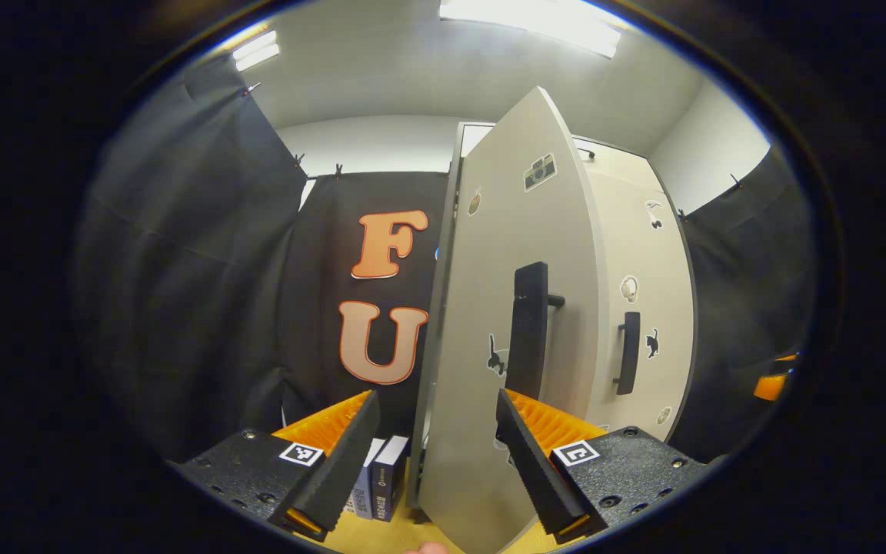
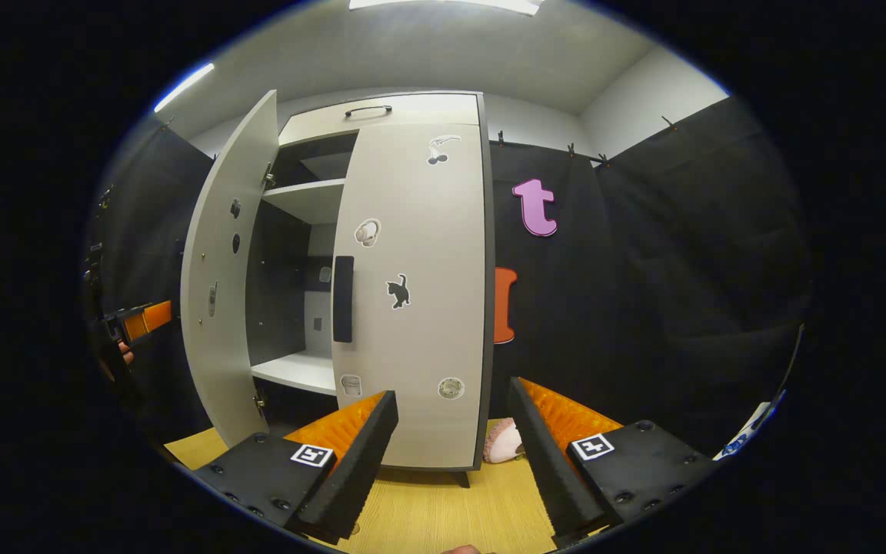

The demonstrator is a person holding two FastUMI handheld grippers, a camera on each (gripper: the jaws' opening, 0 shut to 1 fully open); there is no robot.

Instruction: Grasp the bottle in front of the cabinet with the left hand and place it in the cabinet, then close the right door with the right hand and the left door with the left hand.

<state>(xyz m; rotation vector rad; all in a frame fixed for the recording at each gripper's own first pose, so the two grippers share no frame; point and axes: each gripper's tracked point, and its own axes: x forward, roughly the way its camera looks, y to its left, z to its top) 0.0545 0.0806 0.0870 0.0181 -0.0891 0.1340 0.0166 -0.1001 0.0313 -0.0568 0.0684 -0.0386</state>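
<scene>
The pale cabinet [image 2: 412, 108] stands on a wooden surface. Its right door [image 2: 420, 323] is shut, with a black handle [image 2: 343, 298]. Its left door [image 2: 220, 308] hangs ajar, and dim shelves [image 2: 297, 371] show through the gap. In the left gripper view the left door [image 1: 481, 323] swings toward me with its black handle [image 1: 529, 338] just beyond my fingers; the right door [image 1: 643, 308] lies flat behind it. My left gripper [image 1: 436, 394] is open and holds nothing, as does my right gripper [image 2: 452, 388], which faces the shut right door. The left gripper [image 2: 139, 319] also shows beyond the open door.
Two dark books [image 1: 381, 477] stand left of the cabinet's foot. A pink fuzzy object [image 2: 504, 442] lies by the cabinet's right corner on the wooden surface [image 2: 428, 515]. The right gripper [image 1: 774, 377] shows at the far right. Black cloth walls surround the booth.
</scene>
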